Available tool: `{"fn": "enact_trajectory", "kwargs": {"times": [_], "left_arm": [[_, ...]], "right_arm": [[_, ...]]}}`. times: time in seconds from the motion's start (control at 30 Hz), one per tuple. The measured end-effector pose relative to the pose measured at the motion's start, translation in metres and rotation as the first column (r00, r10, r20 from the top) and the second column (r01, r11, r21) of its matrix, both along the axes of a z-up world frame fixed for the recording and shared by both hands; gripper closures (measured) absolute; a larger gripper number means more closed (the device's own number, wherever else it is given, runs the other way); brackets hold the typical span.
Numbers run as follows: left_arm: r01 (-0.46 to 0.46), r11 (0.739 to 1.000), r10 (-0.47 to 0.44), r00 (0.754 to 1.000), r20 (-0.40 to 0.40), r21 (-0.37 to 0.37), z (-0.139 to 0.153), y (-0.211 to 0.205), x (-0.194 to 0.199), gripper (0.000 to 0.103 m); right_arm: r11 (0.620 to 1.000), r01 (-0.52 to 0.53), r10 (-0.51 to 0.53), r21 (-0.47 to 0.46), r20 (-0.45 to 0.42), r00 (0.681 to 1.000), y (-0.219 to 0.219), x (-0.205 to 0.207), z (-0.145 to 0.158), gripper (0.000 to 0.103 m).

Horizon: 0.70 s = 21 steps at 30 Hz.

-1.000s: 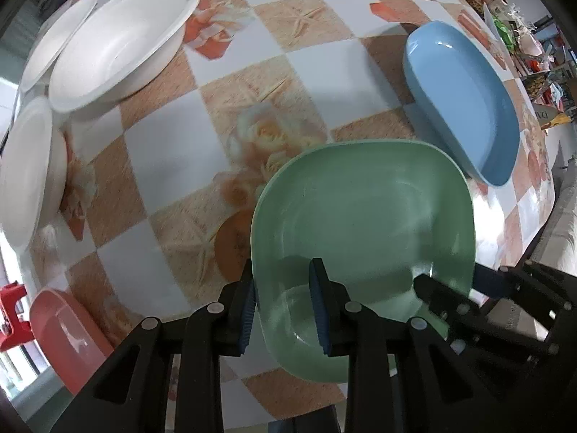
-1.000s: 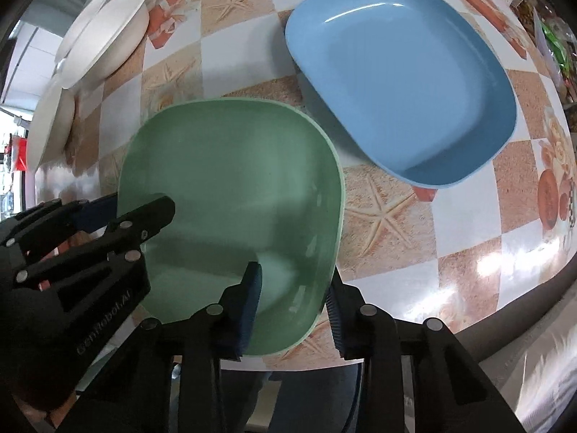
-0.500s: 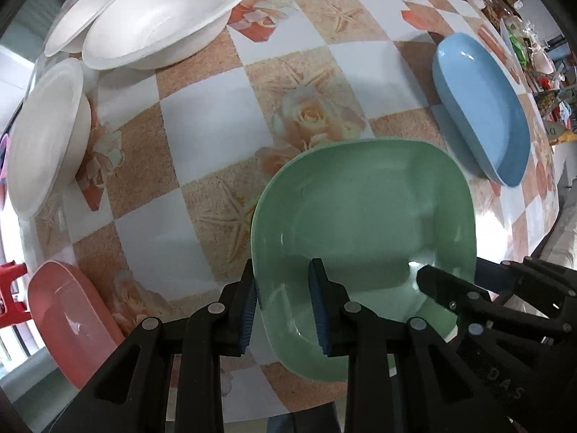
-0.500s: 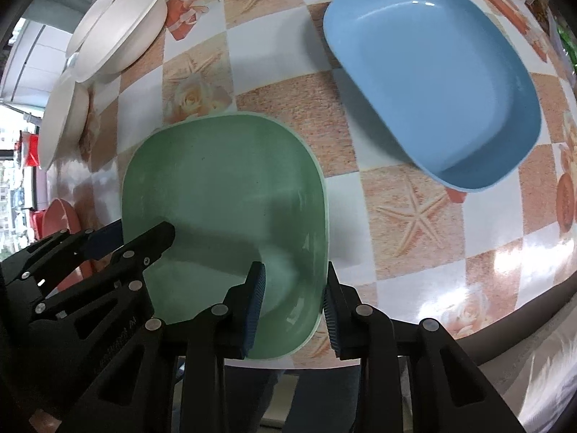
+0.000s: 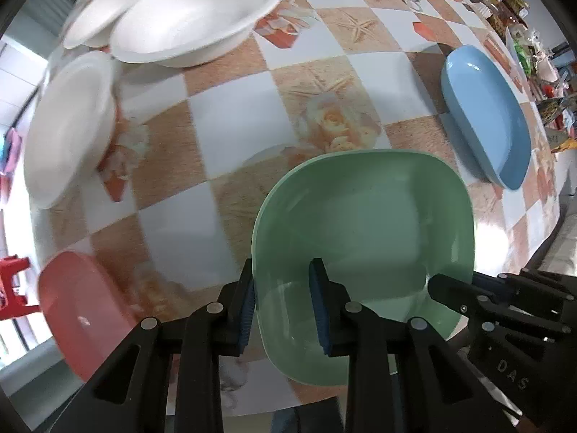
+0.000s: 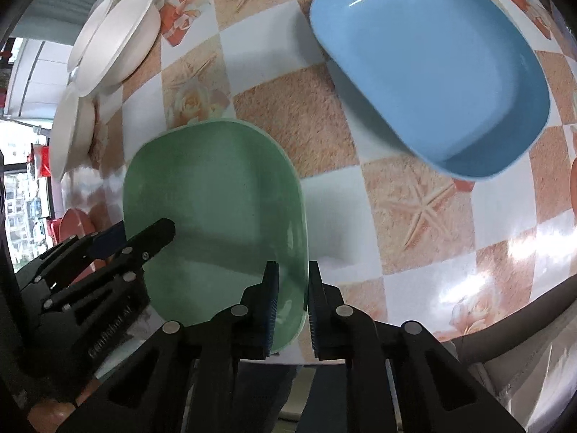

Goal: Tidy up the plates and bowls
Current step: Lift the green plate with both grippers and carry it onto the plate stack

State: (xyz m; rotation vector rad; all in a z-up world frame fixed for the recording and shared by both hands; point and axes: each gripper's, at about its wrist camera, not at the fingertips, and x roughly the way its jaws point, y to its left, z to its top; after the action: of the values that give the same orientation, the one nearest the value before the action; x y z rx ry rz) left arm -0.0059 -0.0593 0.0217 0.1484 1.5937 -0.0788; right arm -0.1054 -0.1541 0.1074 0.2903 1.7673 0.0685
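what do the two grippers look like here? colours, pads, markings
Both are black plastic with angular, open-framed linkage arms and round silver pivot screws. Each finger ends in a blue ribbed pad. The left gripper and right gripper look like the same model. Raised lettering sits on the bodies: "DAS" on the right one, seen from the left wrist, and what looks like "GenRobot.AI" on the left one. No cables or sleeves show.

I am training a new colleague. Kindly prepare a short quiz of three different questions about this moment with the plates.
1. True or false: both the left gripper and the right gripper grip the green plate.
2. Which plate lies to the right of the green one? A. blue plate B. pink plate C. white bowl
3. Fill in: each gripper pinches the green plate at its ____.

Key: 1 true; 2 A; 3 rim
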Motion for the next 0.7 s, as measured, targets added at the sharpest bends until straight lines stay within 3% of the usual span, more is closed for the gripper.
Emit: {"fn": "enact_trajectory", "kwargs": {"times": [0.53,0.7], "left_arm": [[-0.149,0.988,0.147,0.988,0.044,0.035,0.081,0.07,-0.066,0.072],[-0.22,0.975,0.217,0.974,0.068,0.037,0.104,0.105,-0.093,0.072]], "right_arm": [[0.982,-0.186,0.184,0.04,0.04,0.982,0.012,0.002,0.047,0.085],[0.96,-0.278,0.275,0.037,0.069,0.959,0.045,0.006,0.049,0.085]]}}
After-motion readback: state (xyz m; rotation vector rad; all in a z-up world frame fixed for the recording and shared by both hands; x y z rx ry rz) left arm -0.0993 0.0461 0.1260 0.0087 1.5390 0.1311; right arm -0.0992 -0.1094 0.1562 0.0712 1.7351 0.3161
